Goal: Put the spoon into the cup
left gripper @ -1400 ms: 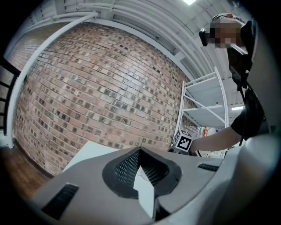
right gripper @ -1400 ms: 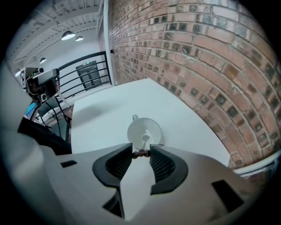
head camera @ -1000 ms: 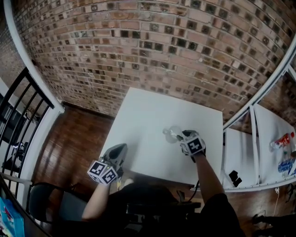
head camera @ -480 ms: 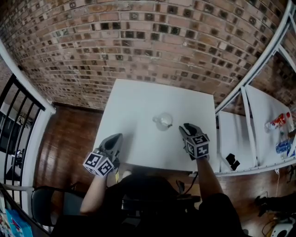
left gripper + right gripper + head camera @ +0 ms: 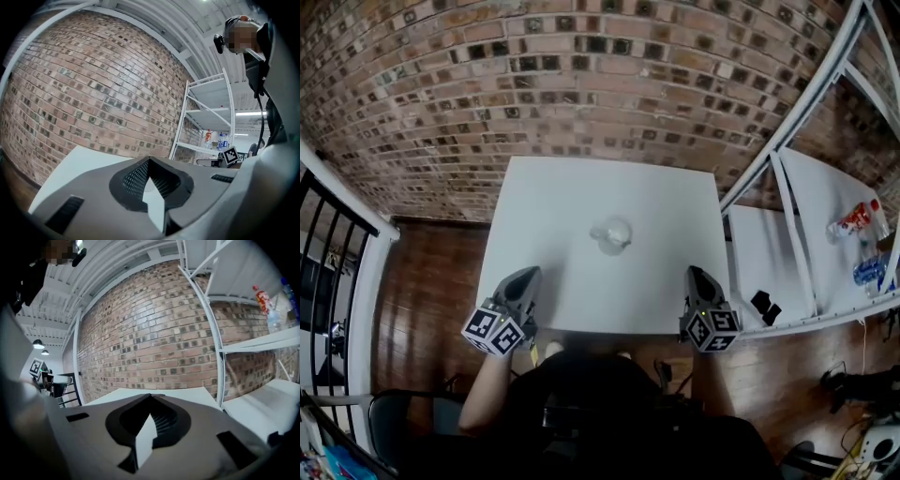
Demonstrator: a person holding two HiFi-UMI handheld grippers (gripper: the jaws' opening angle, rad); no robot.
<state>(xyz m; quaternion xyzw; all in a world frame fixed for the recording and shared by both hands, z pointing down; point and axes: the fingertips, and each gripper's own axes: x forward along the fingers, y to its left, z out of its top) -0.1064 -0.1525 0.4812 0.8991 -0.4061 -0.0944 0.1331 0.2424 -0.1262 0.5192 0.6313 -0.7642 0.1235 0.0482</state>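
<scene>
A clear glass cup (image 5: 611, 234) stands near the middle of the white table (image 5: 553, 206). Something pale shows inside it, too small to tell as the spoon. My right gripper (image 5: 696, 272) is at the table's near right edge, well apart from the cup. Its jaws are closing and stand together, with nothing between them (image 5: 150, 395). My left gripper (image 5: 528, 273) rests at the near left edge, also away from the cup. It is shut and empty (image 5: 149, 159).
A brick wall (image 5: 581, 84) runs behind the table. A white shelf rack (image 5: 787, 244) at the right holds bottles (image 5: 855, 221) and a black item (image 5: 762, 305). A black railing (image 5: 328, 253) stands at the left, above a wooden floor (image 5: 431, 281).
My right gripper has drawn back from the cup to the table's near right edge, and its jaws have come together. The cup stays on the table. My left gripper has barely shifted.
</scene>
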